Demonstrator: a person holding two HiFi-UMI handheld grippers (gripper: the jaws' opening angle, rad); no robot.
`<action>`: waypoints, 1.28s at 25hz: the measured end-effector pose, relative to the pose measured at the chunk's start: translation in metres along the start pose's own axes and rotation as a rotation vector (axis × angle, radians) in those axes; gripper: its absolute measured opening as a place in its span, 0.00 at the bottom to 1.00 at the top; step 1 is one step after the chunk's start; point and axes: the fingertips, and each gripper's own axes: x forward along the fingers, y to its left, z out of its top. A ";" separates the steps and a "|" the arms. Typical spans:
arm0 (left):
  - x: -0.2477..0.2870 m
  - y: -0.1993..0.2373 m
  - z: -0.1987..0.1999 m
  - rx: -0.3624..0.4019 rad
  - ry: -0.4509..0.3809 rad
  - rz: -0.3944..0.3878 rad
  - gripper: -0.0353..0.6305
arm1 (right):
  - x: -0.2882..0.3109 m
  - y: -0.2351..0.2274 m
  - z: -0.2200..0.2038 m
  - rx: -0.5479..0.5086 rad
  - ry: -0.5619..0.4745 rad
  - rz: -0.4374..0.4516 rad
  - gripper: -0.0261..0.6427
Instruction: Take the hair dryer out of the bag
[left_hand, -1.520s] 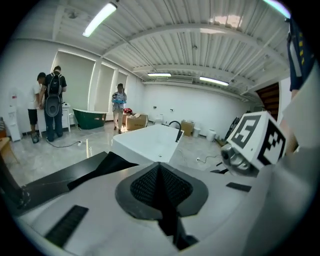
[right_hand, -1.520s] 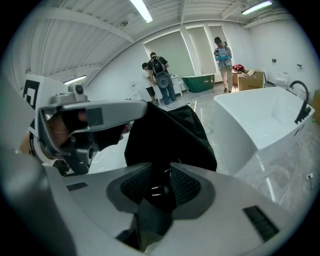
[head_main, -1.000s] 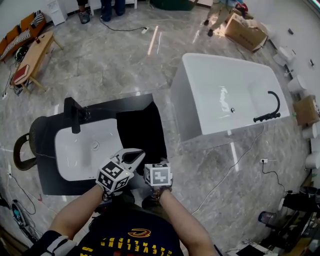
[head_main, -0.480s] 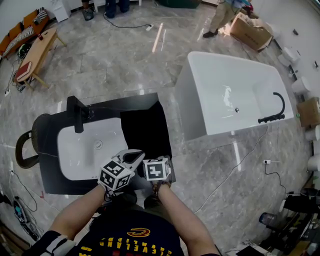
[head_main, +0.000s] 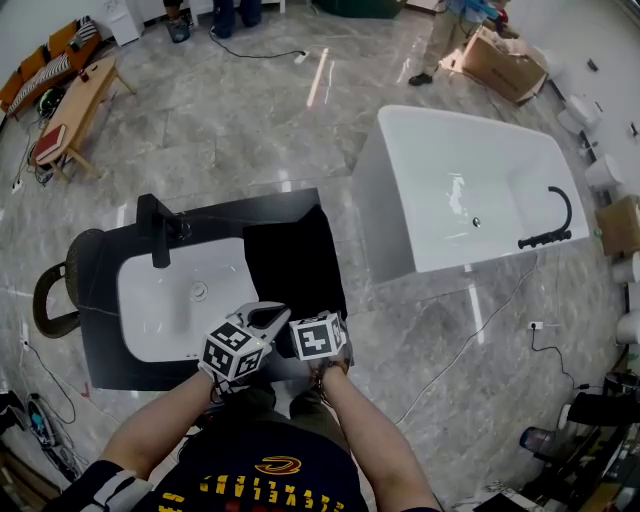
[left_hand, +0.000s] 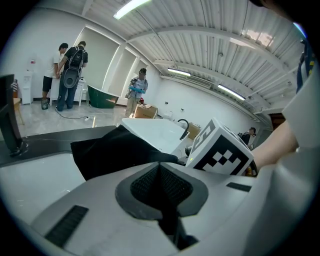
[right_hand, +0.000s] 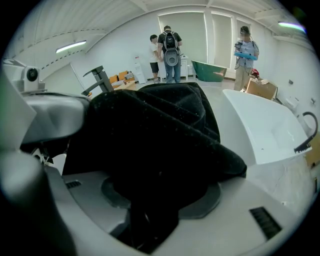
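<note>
Hair dryer is nowhere to be seen and is presumed to be inside the black bag (right_hand: 150, 125), which is pictured bunched between the widely spread jaws of the right gripper (right_hand: 161, 196). The cloth is draped over both pads, and no pinch on it can be made out. The left gripper (left_hand: 161, 167) is shown just beside it, its jaws pressed together with nothing caught between them and the bag's dark edge lying just beyond the tips. Both tools are held close together at the near edge of a dark countertop (head_main: 100, 365), where the bag is laid out to the right of a white basin (head_main: 170, 305) and a black faucet (head_main: 153, 228). A white bathtub (head_main: 470, 190) is seen further off on the marble floor (head_main: 230, 130), and several people (right_hand: 167, 50) are grouped at the far end of the room.

Risk is judged to lie in the grip. Should the right jaws be closed on loose cloth alone, the bag could be lifted with the dryer inside it, or dragged over the counter's near edge and dropped to the floor. With the left jaws closed on nothing, the bag is not pinned down, so any pull could be answered by the whole bundle sliding. The bag's opening cannot be located from these views, and a blind reach could be wasted on a fold.
</note>
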 end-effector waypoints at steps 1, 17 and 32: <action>0.000 -0.001 0.000 0.003 0.000 0.000 0.07 | -0.002 -0.001 -0.002 -0.002 0.005 -0.007 0.34; -0.011 -0.017 0.009 0.065 -0.040 0.017 0.07 | -0.045 0.012 -0.034 0.040 0.010 -0.016 0.34; -0.018 -0.025 0.001 0.072 -0.067 0.040 0.07 | -0.094 0.021 -0.099 0.120 -0.001 -0.009 0.34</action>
